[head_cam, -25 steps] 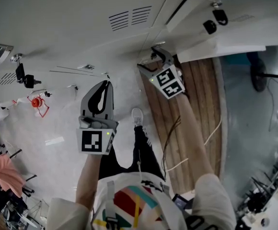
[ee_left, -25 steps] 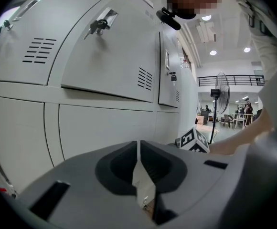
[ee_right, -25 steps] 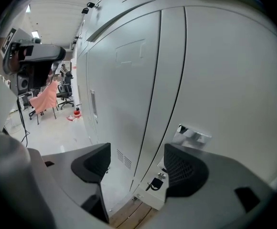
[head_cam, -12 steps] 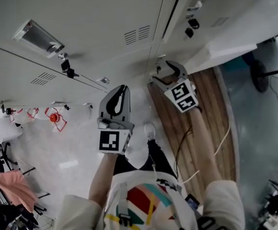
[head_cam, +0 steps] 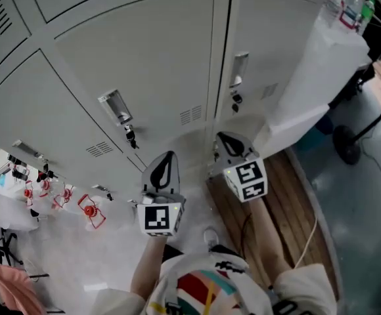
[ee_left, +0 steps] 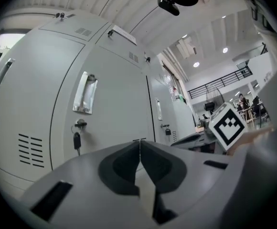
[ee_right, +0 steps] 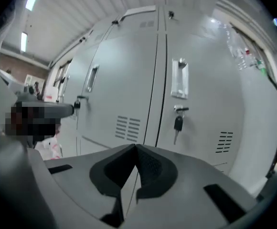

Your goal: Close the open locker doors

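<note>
Grey locker doors (head_cam: 144, 71) fill the head view, and every one I see there lies flush with its frame. My left gripper (head_cam: 163, 166) is shut and empty, its tips a short way off a door with a metal handle (ee_left: 85, 93) and a hanging key (ee_left: 76, 140). My right gripper (head_cam: 228, 140) is also shut on nothing. It points at the seam beside the door (ee_right: 200, 104) whose handle (ee_right: 179, 78) has a key (ee_right: 178, 124) under it. Neither gripper touches a door.
A white counter (head_cam: 309, 90) with bottles (head_cam: 348, 5) on top juts out to the right of the lockers. A strip of wooden flooring (head_cam: 289, 195) runs under my right arm. Red tags (head_cam: 89, 209) hang from locker keys at the lower left.
The head view has swung up from the floor to the locker fronts. Both grippers now point at the doors. The right gripper's jaws, spread before, have closed.
</note>
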Demonstrator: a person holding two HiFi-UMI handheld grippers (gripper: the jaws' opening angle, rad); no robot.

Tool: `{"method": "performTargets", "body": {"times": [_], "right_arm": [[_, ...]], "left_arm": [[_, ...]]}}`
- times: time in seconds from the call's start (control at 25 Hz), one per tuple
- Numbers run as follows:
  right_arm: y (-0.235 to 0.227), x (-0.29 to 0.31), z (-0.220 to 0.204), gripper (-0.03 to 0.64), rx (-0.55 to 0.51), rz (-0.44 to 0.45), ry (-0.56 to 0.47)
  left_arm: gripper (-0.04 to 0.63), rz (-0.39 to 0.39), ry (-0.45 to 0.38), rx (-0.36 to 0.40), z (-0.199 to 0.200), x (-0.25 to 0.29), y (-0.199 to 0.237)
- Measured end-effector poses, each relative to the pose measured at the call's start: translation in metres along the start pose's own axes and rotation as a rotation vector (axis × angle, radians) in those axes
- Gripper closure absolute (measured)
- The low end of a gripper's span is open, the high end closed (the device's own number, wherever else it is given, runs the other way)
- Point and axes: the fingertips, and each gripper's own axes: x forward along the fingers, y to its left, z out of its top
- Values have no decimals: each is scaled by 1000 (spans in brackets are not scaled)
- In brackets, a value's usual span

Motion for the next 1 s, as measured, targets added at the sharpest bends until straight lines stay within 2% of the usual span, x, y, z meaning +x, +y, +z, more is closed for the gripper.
{"method": "performTargets", "body": {"times": [0.2,0.36,0.72,1.0], "right_arm": [[22,-43,69,611,63,-16,-213],[30,-80,89,611,78,-42,-315],[24,-107,81,611,53,-25,-314],[22,-113,92,611,53,10,-373]], "left_arm": [[589,79,-40,-18,33,-13,5],[589,130,-32,-27,40,-34,3],[589,185,-53,-10,45,-46,-4],[589,197,-80,17,63,-51,-9]]}}
